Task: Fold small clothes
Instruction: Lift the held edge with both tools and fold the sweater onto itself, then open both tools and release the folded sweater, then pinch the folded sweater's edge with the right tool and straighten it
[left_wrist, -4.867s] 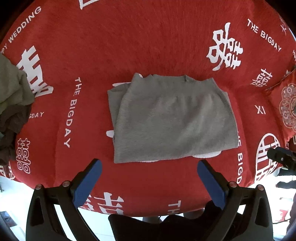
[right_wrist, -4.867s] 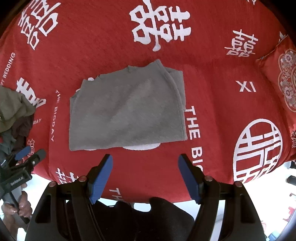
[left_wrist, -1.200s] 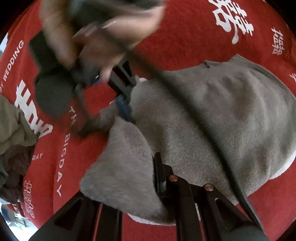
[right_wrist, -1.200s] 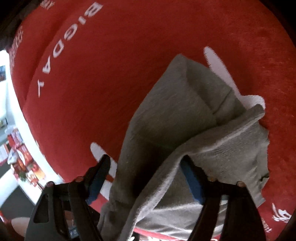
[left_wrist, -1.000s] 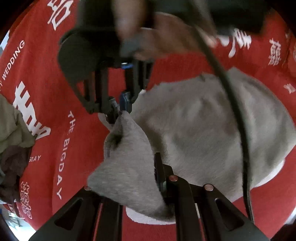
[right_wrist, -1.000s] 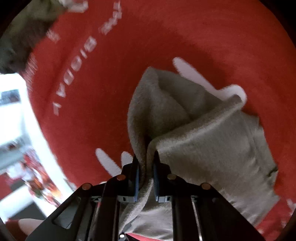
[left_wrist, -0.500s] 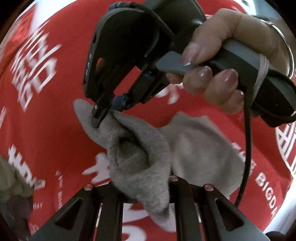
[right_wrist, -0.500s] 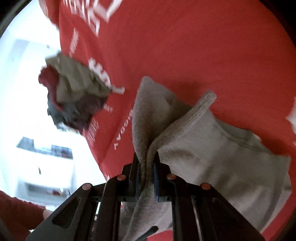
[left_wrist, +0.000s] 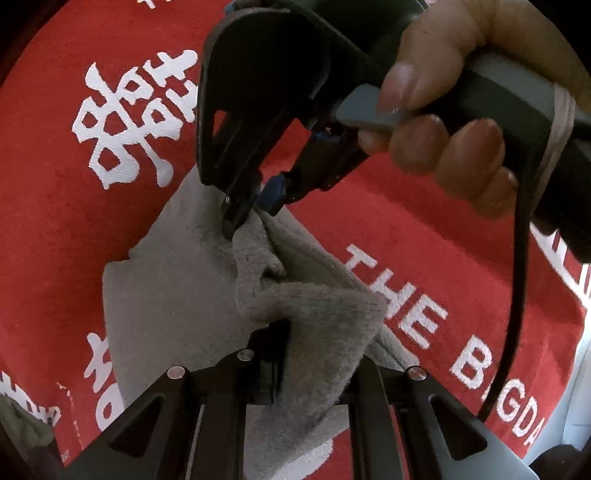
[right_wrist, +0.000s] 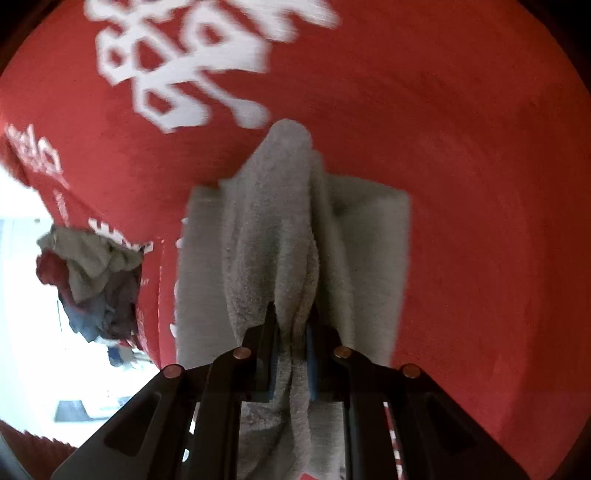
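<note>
Two handheld grippers lift a grey garment (left_wrist: 177, 295) off a red blanket (left_wrist: 55, 221) printed with white characters and the words "THE BIGDAY"; in the left wrist view the left gripper (left_wrist: 314, 354), at 6 o'clock, has its fingers closed tight on a bunched grey corner, the cloth draping over the near finger; at 12 o'clock the right gripper (left_wrist: 255, 206), held in the person's right hand (left_wrist: 454, 122), pinches another fold of the same garment between its blue-padded tips; the rest of the garment trails down onto the blanket toward 8 o'clock; in the right wrist view the right gripper (right_wrist: 291, 339) is clamped on a raised grey ridge running toward 12 o'clock; a heap of mixed clothes (right_wrist: 88, 284), motion-blurred and seemingly at the blanket's edge, sits at 9 o'clock
</note>
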